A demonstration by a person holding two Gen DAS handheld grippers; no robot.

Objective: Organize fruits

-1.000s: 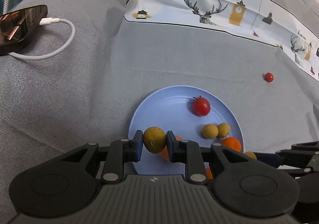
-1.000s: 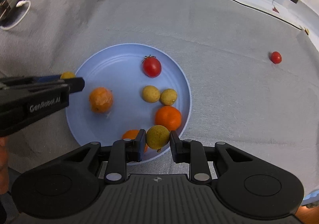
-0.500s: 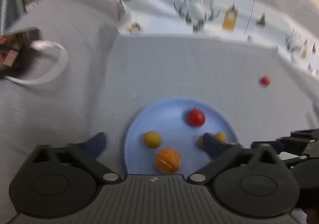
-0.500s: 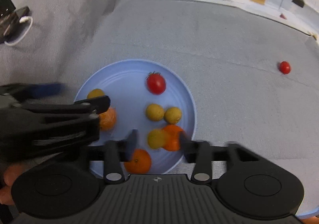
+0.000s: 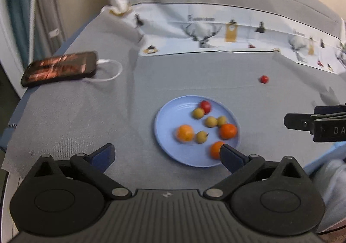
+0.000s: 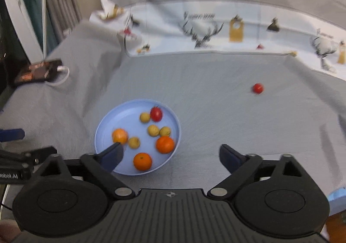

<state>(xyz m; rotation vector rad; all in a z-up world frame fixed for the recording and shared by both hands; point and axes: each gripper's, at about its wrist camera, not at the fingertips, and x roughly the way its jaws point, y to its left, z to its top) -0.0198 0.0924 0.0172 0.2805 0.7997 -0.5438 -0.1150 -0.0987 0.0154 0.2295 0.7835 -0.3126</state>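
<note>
A light blue plate [image 5: 170,117] [image 6: 103,126] on the grey cloth holds three oranges [image 5: 185,132] [image 6: 164,144], several small yellow-green fruits [image 5: 210,121] [image 6: 153,130] and a red tomato [image 5: 205,106] [image 6: 156,113]. A second small red tomato [image 5: 264,79] [image 6: 257,88] lies alone on the cloth, far right of the plate. My left gripper [image 5: 166,153] is open and empty, held back above the plate's near edge. My right gripper [image 6: 170,153] is open and empty, above the plate's near right side.
A phone [image 5: 60,69] [image 6: 37,71] with a white cable [image 5: 108,70] lies at the far left near the table edge. A white printed cloth [image 5: 216,33] [image 6: 216,31] runs along the back. The right gripper's side shows in the left wrist view [image 5: 317,124].
Both grippers opened and let go of their yellow-green fruits, which now lie on the plate. Both grippers pulled back and up, away from the plate.
</note>
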